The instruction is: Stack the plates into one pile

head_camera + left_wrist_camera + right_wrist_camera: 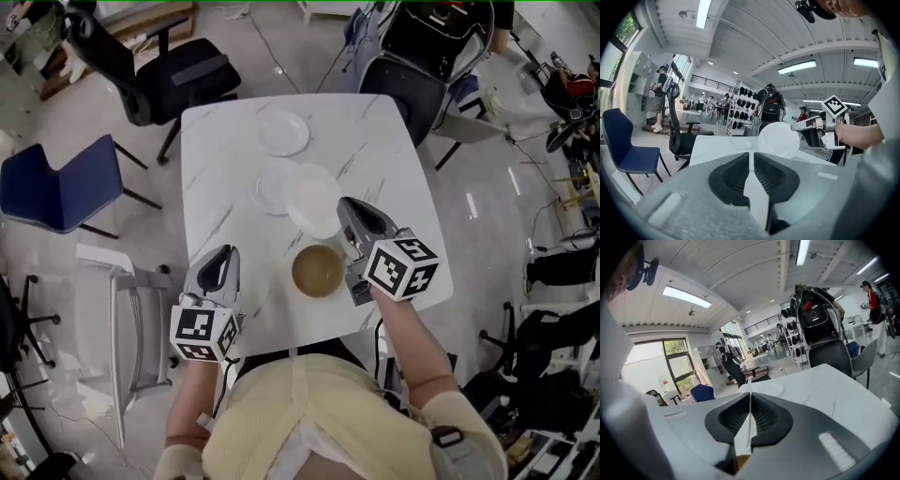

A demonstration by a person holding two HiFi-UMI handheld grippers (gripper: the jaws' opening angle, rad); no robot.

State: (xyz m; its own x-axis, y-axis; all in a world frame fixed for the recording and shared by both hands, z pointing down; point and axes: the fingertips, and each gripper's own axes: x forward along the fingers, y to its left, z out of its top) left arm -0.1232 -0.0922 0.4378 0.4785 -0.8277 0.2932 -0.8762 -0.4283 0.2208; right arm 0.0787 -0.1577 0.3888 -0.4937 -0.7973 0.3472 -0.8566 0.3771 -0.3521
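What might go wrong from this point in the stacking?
The right gripper pinches the white plate only at its rim, so it may pivot or slip out. It hangs partly over the pale plate and close to the brown plate; a drop could chip either.

Plates, four: three white, namely the far white plate [283, 131], middle white plate [270, 187] and near white plate [314, 199], and one brown plate [317, 271]. Tools, two: left tool [226, 251], right tool [344, 207]. Worktop [220, 141], one. Chairs, four: one blue chair [56, 183], two black chairs [159, 80] [405, 89], one grey chair [131, 314].
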